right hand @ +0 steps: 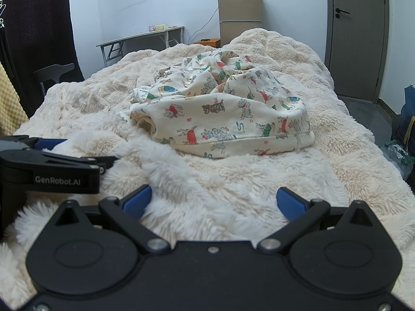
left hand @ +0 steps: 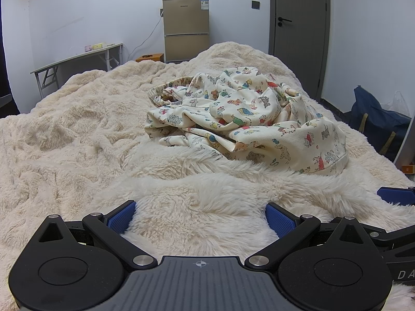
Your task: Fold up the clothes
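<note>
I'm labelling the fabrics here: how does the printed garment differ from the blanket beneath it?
The printed garment is smooth, thin cloth covered in small coloured animal figures; the blanket is plain cream with a long, shaggy pile. The garment lies crumpled in one heap, while the blanket spreads across the whole bed. Both have a pale cream ground, and neither open hand-held gripper touches the garment.

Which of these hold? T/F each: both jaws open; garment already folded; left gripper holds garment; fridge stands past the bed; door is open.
1. Both jaws open: true. The left gripper and right gripper both stand wide, holding nothing.
2. Garment folded: false. It lies crumpled on the blanket.
3. Left gripper holds garment: false. It is short of it, over bare blanket.
4. Fridge past the bed: true.
5. Door open: false. It is shut.
</note>
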A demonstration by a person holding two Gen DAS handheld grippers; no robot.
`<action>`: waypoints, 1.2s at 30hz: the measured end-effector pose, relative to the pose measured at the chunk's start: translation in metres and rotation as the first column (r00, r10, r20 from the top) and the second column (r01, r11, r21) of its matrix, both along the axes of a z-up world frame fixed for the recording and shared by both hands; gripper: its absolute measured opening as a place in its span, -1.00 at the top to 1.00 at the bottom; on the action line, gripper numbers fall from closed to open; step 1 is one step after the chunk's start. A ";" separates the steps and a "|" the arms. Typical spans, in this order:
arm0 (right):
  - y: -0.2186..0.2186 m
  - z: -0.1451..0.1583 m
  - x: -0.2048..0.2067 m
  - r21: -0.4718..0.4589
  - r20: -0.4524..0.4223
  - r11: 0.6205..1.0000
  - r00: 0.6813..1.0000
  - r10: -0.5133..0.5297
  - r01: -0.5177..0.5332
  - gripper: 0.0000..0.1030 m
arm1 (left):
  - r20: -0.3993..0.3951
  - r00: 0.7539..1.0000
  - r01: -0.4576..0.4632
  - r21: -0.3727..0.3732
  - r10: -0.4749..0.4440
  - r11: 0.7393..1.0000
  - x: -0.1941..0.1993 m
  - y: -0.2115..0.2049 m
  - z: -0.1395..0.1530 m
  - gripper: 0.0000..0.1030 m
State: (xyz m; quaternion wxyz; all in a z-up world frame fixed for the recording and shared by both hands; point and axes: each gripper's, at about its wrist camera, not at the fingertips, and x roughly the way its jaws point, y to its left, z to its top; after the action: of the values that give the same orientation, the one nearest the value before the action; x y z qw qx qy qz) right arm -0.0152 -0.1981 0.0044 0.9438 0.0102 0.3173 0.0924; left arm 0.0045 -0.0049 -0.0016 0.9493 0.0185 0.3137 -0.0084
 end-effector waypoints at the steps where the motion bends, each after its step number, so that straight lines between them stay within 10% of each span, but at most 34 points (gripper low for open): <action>1: 0.000 0.000 0.000 0.000 0.000 1.000 1.000 0.000 0.000 -1.00 | 0.000 1.000 0.000 0.000 0.000 1.000 0.000 0.000 0.000 -1.00; 20: 0.000 -0.001 0.000 0.003 -0.003 1.000 1.000 -0.001 0.001 -1.00 | -0.005 1.000 0.014 -0.002 -0.014 1.000 0.000 0.001 0.002 -1.00; 27: -0.002 -0.002 0.001 0.014 -0.015 1.000 1.000 -0.005 0.005 -1.00 | 0.077 0.969 0.235 0.002 -0.235 0.972 0.006 0.000 0.029 -1.00; 36: -0.002 -0.002 0.002 0.020 -0.017 1.000 1.000 -0.006 0.007 -1.00 | 0.022 0.972 0.231 0.042 -0.232 0.972 0.086 0.024 0.064 -1.00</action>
State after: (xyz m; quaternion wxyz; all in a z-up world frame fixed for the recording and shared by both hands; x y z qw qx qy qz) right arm -0.0131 -0.2005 0.0023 0.9412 0.0216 0.3243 0.0924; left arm 0.0908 0.0192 0.0627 0.9454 0.0738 0.2969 -0.1126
